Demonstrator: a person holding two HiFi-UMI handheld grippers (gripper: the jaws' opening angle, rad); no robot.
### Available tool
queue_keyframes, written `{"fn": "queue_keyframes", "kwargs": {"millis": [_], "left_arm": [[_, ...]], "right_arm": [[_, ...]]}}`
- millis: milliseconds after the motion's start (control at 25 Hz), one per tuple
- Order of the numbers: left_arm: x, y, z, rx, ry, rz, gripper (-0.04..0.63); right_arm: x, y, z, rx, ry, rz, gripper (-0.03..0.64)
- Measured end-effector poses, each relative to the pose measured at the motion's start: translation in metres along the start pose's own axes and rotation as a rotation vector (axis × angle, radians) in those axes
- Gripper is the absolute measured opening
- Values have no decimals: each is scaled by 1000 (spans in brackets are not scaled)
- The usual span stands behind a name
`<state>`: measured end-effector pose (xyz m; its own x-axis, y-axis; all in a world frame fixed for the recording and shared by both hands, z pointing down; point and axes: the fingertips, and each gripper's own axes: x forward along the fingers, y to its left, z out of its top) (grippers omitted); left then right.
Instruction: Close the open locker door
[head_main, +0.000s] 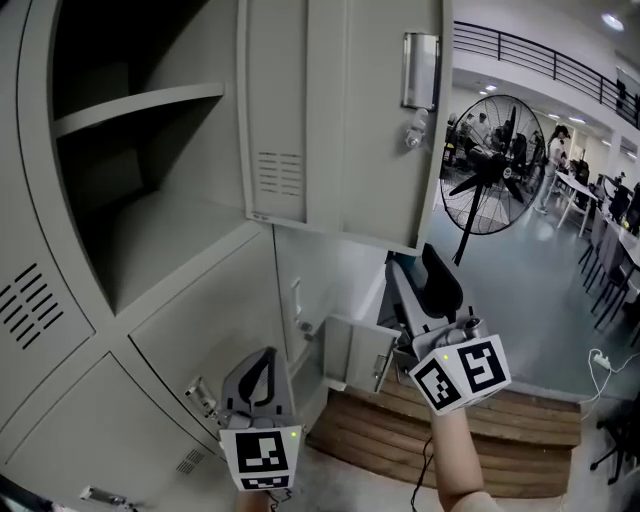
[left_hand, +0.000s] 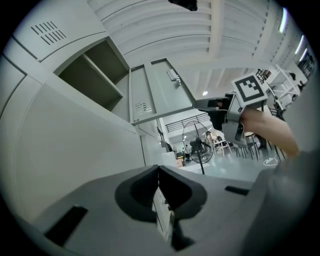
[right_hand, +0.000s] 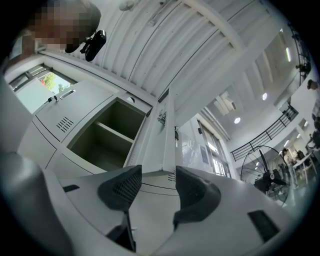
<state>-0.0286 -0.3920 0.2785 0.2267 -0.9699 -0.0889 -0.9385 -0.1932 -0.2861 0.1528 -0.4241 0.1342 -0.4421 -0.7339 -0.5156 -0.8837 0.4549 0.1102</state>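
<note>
The upper locker compartment (head_main: 130, 170) stands open, its shelf bare. Its grey door (head_main: 340, 120) is swung out toward me, with a metal latch (head_main: 420, 70) near its free edge. My right gripper (head_main: 420, 272) is open and points up just under the door's lower corner; nothing is between its jaws. In the right gripper view the door's edge (right_hand: 162, 135) shows beyond the gap of the right gripper (right_hand: 159, 182). My left gripper (head_main: 262, 362) hangs low beside the lower lockers, shut and holding nothing. The left gripper view shows the left gripper (left_hand: 159, 187) below the door (left_hand: 160, 90).
Lower locker doors with latches (head_main: 205, 400) fill the left. A wooden step (head_main: 440, 425) lies below the grippers. A big standing fan (head_main: 490, 165) is behind the door, with tables, chairs and people farther right. A white cable (head_main: 600, 362) lies on the floor.
</note>
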Motion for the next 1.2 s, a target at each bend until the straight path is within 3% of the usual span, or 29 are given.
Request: {"fn": "queue_keyframes", "kwargs": {"millis": [160, 360, 600, 760, 1200], "left_arm": [[1, -1, 1, -12, 11, 23, 3], [-5, -5, -1, -20, 21, 44, 3], [-31, -3, -4, -60, 53, 105, 3], [-50, 2, -4, -35, 66, 144, 3], [-129, 23, -7, -13, 128, 327, 3]], "right_arm": [[9, -1, 6, 33, -12, 34, 207], [3, 1, 11, -9, -25, 36, 176], [-9, 26, 23, 9, -46, 92, 148], [-16, 45, 32, -25, -67, 112, 137], [-26, 112, 47, -37, -120, 212, 118]]}}
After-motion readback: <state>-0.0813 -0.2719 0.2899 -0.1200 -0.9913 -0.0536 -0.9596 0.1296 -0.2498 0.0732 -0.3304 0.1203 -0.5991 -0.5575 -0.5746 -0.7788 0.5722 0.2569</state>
